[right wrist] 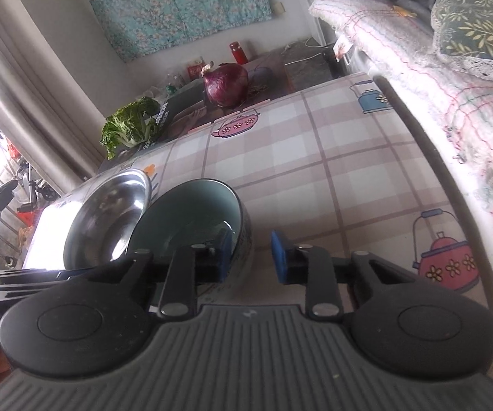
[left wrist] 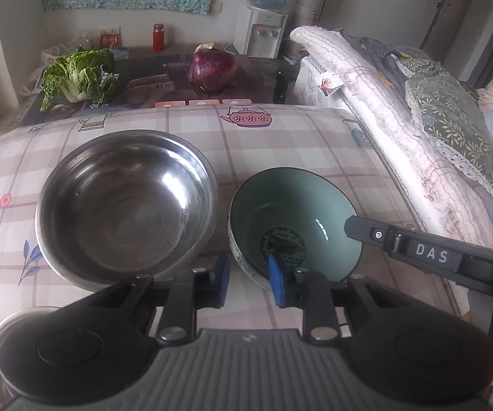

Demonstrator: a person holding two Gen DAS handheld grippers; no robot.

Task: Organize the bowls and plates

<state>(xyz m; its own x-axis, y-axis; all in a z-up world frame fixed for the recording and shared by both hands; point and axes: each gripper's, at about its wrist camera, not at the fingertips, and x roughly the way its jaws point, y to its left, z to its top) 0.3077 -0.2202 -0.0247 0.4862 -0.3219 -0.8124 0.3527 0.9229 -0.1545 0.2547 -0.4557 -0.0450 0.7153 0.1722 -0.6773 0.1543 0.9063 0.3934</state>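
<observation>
Far left at the back, leafy greens (left wrist: pixel 78 78) lie on a dark low table, with a red bottle (left wrist: pixel 158 37) behind them by the wall. In front, the surface (left wrist: pixel 280 130) has a checked cloth with teapot prints.

The steel bowl (left wrist: pixel 126 205) sits upright on the left half of the surface, with nothing in it. The green bowl (left wrist: pixel 291 212) is just to its right, also upright, with a dark round mark on its bottom. The rims are very close; I cannot tell if they touch.

The left tool (left wrist: pixel 250 281) is at the green bowl's near-left rim, with one blue pad outside the wall and the other inside. It is clenched on that wall and points steeply down.

A purple cabbage (left wrist: pixel 212 68) is on the dark table behind, about centre. A water dispenser (left wrist: pixel 260 34) stands right of it against the wall.

The right tool (right wrist: pixel 252 257) is at the green bowl's right rim, with its left pad inside and its right pad outside. In the right wrist view a sliver of cloth shows between the outer pad and the wall, so I cannot tell whether it really clamps. In the left wrist view one black finger of it reaches over that rim.

Far right, rolled bedding (left wrist: pixel 400 120) and a leaf-print pillow (left wrist: pixel 452 120) lie along the edge of the surface.
</observation>
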